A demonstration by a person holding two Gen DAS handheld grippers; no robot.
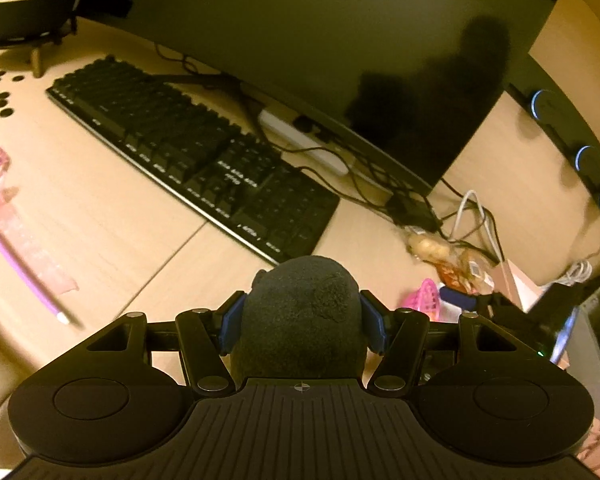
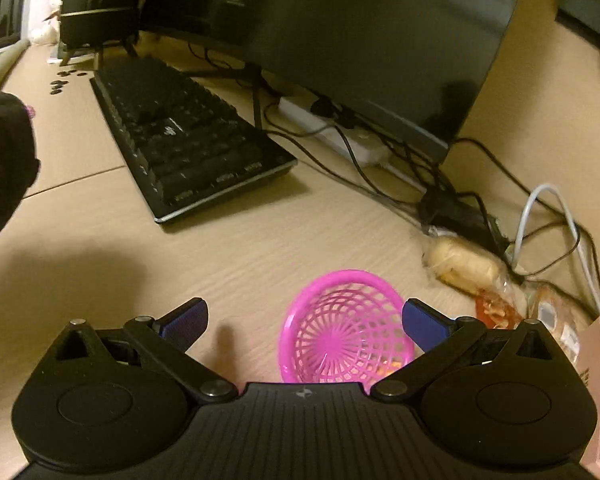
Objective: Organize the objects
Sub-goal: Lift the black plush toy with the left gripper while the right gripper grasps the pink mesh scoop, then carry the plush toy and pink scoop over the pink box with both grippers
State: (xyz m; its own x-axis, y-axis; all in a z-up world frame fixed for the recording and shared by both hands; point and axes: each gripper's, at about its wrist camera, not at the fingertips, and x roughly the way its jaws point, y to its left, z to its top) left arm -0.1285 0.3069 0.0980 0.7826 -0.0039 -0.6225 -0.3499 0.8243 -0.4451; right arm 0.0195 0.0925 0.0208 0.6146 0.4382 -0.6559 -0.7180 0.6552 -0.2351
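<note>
The left gripper [image 1: 302, 316] is clamped on a dark rounded fuzzy object [image 1: 302, 320] above the desk [image 1: 112, 216], near the keyboard [image 1: 188, 152]; the right gripper [image 2: 304, 320] has its 2 fingers apart, hovering over the pink basket [image 2: 346, 330] beside wrapped snacks [image 2: 466, 266]

Dark fuzzy rounded object [image 1: 302, 312], clamped between blue pads above the desk. Pink plastic lattice basket [image 2: 346, 330], upright on desk, apparently empty.
</note>
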